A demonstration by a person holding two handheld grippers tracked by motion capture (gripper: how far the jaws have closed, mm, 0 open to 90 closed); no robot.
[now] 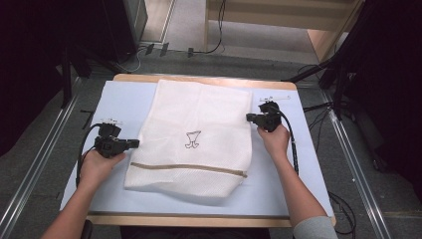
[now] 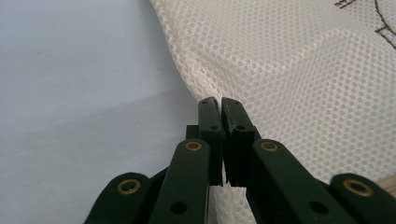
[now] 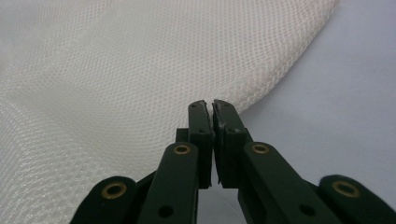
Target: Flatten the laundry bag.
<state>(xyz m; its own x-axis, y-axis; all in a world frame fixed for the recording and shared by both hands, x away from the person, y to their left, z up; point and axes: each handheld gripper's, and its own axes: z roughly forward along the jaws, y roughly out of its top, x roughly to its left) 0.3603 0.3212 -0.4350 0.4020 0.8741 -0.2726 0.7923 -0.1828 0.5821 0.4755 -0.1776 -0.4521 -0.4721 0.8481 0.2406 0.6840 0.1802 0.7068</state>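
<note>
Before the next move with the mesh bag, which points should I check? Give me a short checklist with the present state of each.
1. Left gripper at the bag's edge: ok, its tips sit right at the left edge of the mesh bag.
2. Right gripper at the bag's edge: ok, its tips sit at the right edge.
3. Jaws ready: both pairs stand shut; whether any mesh is pinched between them, cannot tell.
4. Zipper closed: looks ok, it runs as one line across the bag.
5. Bag flat on the table cover: mostly ok, though the left edge lifts a little near the left gripper.
</note>
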